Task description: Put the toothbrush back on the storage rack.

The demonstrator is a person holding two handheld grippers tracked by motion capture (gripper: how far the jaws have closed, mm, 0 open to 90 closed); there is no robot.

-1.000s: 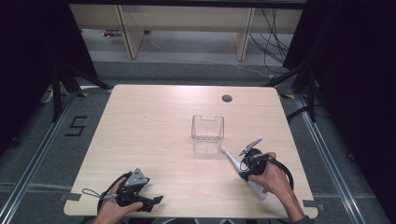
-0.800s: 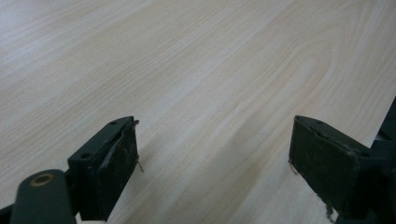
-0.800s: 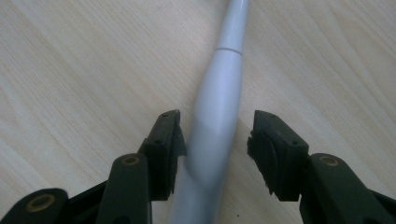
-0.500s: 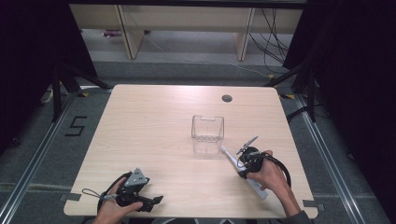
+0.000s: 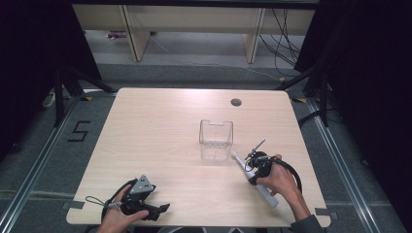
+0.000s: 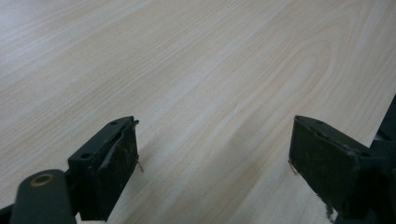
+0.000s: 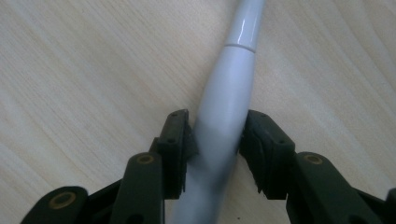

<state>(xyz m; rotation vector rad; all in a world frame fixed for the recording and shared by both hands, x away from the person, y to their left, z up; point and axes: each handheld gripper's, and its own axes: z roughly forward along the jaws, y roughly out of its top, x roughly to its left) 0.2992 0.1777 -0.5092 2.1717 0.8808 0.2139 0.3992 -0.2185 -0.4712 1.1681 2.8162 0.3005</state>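
Gripping a white electric toothbrush (image 7: pixel 224 126) by the thick part of its handle, the right tongs (image 7: pixel 217 140) have just been closing, and both black pads now appear to press its sides. The toothbrush lies on the pale wooden bench (image 5: pixel 160 126), its slim neck running away beyond the tips of these tongs and its butt end trailing back under the person's right hand (image 5: pixel 279 177). Taking it at the broad middle likely gives the pads the most surface to bite on and keeps it balanced for a lift.

Just past the brush end, in front of the right tongs, stands an open clear plastic container (image 5: pixel 216 138) (probably where the toothbrush is meant to go), upright and apart from the toothbrush.

Well off to the side of the right tongs, the left tongs (image 6: pixel 215 158) rest low over bare bench, released, jaws wide apart with nothing between them. Parked there, they stay out of the working hand's way.
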